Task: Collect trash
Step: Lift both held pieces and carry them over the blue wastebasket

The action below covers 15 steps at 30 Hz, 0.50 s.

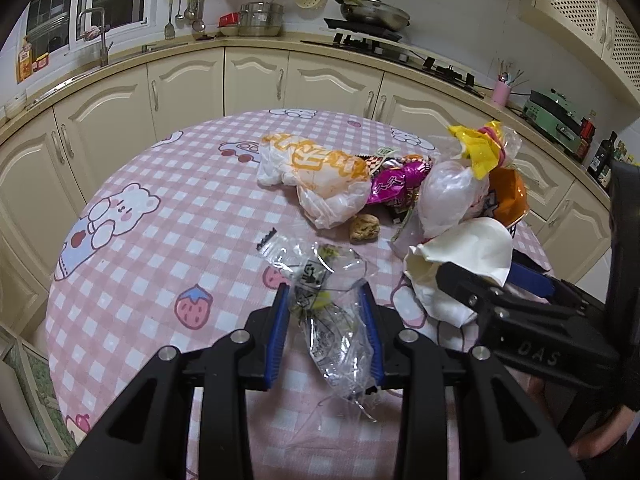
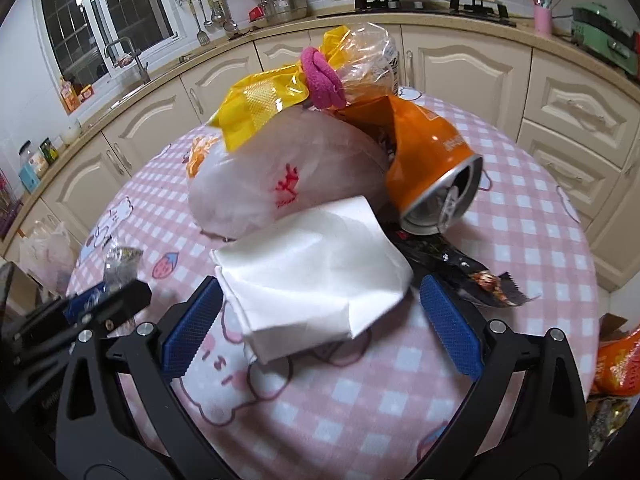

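Observation:
My left gripper (image 1: 325, 300) is shut on a crumpled clear plastic wrapper (image 1: 332, 320) with black print, just above the pink checked tablecloth (image 1: 160, 256). My right gripper (image 2: 320, 300) is open, its blue pads (image 2: 450, 320) on either side of a folded white napkin (image 2: 312, 264); the napkin also shows in the left wrist view (image 1: 468, 256). Behind the napkin lie a white plastic bag (image 2: 288, 176), a crushed orange can (image 2: 432, 172), a yellow wrapper (image 2: 260, 100) and a pink band (image 2: 322, 78).
A white and orange bag (image 1: 316, 172), a magenta wrapper (image 1: 400, 182) and a brown food lump (image 1: 364, 229) lie mid-table. A black snack wrapper (image 2: 488, 280) lies right of the napkin. Orange packaging (image 2: 616, 364) sits at the table's right edge. Cabinets ring the table.

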Each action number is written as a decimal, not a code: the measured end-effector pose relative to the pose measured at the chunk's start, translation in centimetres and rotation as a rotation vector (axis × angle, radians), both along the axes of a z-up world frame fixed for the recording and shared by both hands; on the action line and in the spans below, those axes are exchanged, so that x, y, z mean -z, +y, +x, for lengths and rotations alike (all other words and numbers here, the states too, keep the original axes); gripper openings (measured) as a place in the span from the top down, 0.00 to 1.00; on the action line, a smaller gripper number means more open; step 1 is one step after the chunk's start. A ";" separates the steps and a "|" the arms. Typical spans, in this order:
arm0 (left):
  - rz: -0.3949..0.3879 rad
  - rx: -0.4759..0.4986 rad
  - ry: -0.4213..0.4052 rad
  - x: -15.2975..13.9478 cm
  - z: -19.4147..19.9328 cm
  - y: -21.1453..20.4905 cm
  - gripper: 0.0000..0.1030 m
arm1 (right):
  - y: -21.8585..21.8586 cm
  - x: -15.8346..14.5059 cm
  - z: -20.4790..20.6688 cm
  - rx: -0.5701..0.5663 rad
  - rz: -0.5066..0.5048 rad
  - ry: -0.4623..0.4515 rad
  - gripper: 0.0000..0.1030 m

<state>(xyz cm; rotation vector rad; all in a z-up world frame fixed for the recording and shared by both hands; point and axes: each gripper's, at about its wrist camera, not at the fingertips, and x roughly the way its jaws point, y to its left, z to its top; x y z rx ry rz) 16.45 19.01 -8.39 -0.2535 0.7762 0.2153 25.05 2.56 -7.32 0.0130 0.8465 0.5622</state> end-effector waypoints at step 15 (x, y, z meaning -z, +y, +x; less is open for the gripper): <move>0.006 -0.011 -0.031 -1.0 -1.3 -0.3 0.68 | -0.5 -1.6 -1.8 -0.041 0.071 -0.062 0.23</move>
